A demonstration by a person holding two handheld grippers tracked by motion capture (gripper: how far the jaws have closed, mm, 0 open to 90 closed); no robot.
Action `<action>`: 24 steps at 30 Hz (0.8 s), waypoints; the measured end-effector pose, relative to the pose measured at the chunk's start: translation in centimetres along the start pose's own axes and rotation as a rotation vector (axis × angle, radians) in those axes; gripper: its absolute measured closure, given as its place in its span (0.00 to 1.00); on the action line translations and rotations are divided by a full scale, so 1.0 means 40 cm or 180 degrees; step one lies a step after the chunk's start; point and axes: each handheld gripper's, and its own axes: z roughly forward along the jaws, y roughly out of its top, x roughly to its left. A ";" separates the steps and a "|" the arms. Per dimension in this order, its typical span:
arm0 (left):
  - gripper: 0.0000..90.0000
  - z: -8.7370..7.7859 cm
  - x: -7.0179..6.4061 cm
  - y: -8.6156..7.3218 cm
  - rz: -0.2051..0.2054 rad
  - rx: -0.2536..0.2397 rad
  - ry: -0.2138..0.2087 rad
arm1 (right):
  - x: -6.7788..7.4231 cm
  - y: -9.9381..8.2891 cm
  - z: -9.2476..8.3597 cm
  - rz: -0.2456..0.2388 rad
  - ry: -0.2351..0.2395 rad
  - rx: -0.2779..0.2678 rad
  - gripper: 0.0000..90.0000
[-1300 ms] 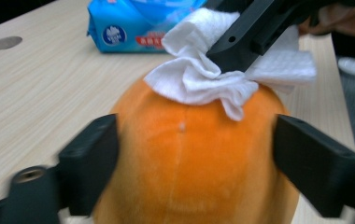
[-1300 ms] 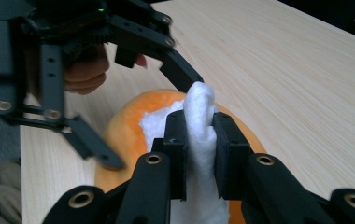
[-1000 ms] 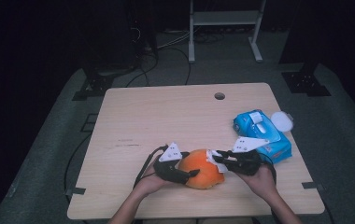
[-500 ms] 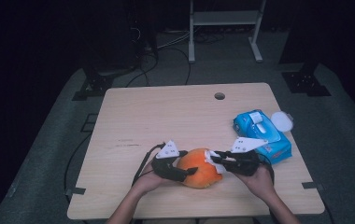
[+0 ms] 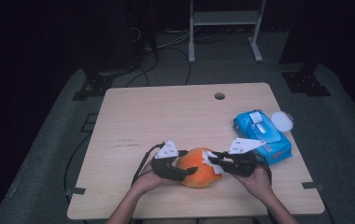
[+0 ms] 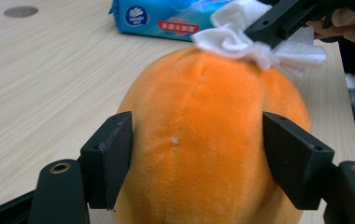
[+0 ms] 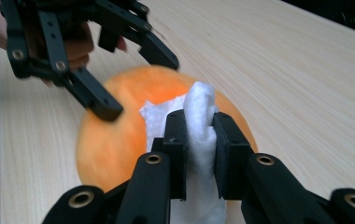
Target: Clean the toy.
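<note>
An orange plush ball (image 5: 198, 167) rests on the wooden table (image 5: 166, 116) near its front edge. My left gripper (image 6: 199, 158) straddles the ball (image 6: 208, 140); its jaws have just been closing and their pads press into the plush on both sides. From the right comes my right gripper (image 7: 199, 135), shut on a crumpled white tissue (image 7: 201, 107) held against the top of the ball (image 7: 115, 135). From above, the left gripper (image 5: 188, 163) and the right gripper (image 5: 213, 161) meet at the ball, each held in a hand.
A blue pack of wet wipes (image 5: 262, 135) lies to the right of the ball, with a white round lid (image 5: 282, 120) beside it at the table's right edge. A cable hole (image 5: 219, 96) sits near the far edge. Cables trail off the front.
</note>
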 end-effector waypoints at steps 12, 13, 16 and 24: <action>0.32 -0.018 0.035 -0.023 -0.0266 -0.0021 -0.0028 | 0.034 0.010 -0.001 -0.0118 0.0152 -0.0025 0.85; 0.32 -0.016 0.033 -0.022 -0.0247 -0.0013 -0.0033 | 0.023 0.004 -0.002 -0.0074 0.0107 -0.0006 0.85; 0.32 -0.012 0.029 -0.020 -0.0212 -0.0011 -0.0038 | -0.009 -0.014 -0.002 0.0084 0.0017 0.0028 0.85; 0.31 -0.017 0.034 -0.026 -0.0209 0.0000 -0.0060 | -0.018 -0.018 -0.001 0.0259 0.0071 -0.0031 0.85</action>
